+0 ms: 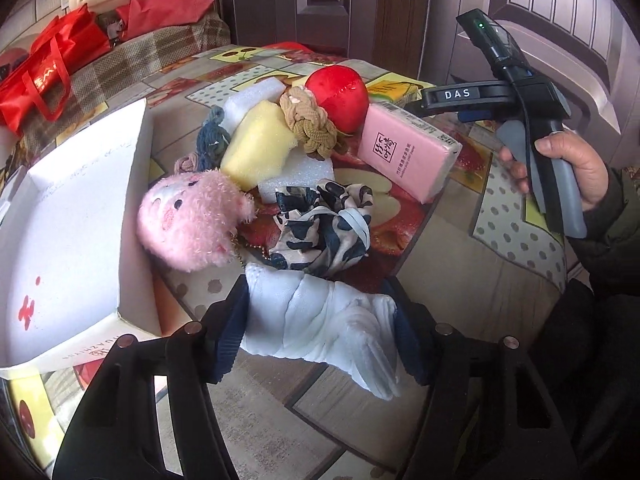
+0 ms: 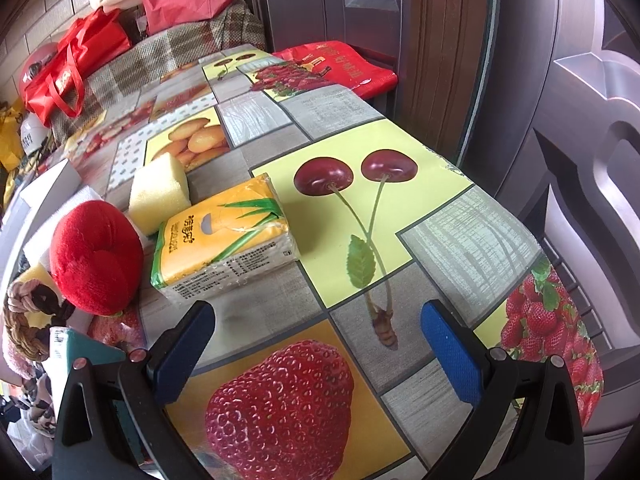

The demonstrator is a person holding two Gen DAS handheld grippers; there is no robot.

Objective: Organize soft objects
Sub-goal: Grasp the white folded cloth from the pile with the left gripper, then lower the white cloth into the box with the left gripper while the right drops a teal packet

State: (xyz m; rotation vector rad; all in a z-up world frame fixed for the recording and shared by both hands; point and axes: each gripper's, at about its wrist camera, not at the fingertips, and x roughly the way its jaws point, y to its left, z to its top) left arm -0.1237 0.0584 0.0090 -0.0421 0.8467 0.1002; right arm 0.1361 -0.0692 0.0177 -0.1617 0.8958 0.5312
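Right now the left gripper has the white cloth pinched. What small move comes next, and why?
Probably carry the white cloth left and over the wall of the white box, then release. The left gripper is clamped on it, the box sits open just to its left, and the right gripper hangs open with nothing between its fingers.

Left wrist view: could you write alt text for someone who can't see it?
The left gripper pinches a bunched white cloth above a fruit-print table, beside an open white box. Behind lie a pink plush, sponges, scrunchies and a pink tissue pack.
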